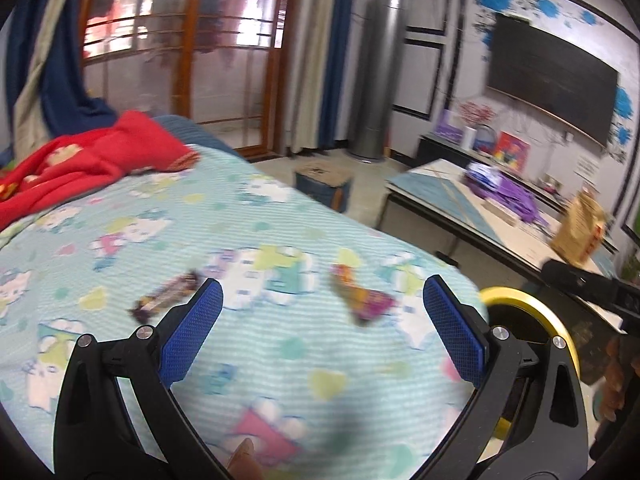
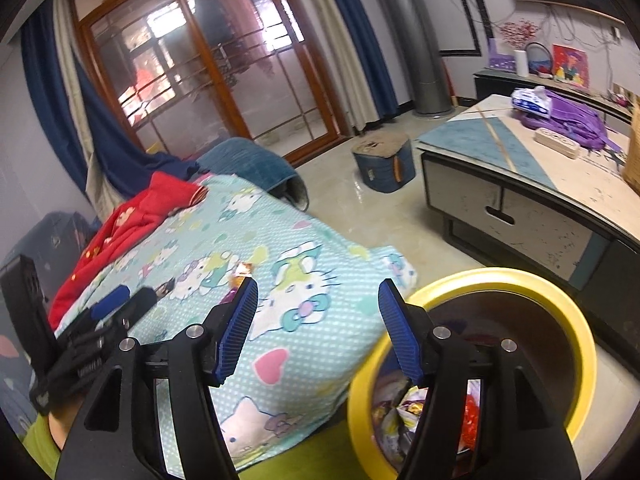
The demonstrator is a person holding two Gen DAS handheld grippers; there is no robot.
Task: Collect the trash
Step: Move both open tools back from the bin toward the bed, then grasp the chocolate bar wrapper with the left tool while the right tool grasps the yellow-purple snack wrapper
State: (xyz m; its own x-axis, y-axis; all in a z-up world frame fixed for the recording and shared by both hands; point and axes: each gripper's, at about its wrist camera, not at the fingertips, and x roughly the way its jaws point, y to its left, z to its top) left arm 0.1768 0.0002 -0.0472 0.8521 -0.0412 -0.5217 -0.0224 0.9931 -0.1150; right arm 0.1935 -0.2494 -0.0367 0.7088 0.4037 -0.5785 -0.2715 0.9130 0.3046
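On cartoon-print blanket (image 1: 280,360): two candy wrappers (image 1: 166,298) (image 1: 362,296) lie apart, beside yellow-rimmed bin (image 2: 500,280). Left gripper (image 1: 322,322), right gripper (image 2: 318,324) both spread wide, empty. Wrappers likely light, crinkly, slippery; pinch mid-body.

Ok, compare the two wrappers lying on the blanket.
The dark brown wrapper is slim and bar-shaped; the orange-and-purple wrapper is wider and crumpled. The brown one lies by the left gripper's left finger, the orange-and-purple one nearer its right finger. Both lie ungrasped on the blanket.
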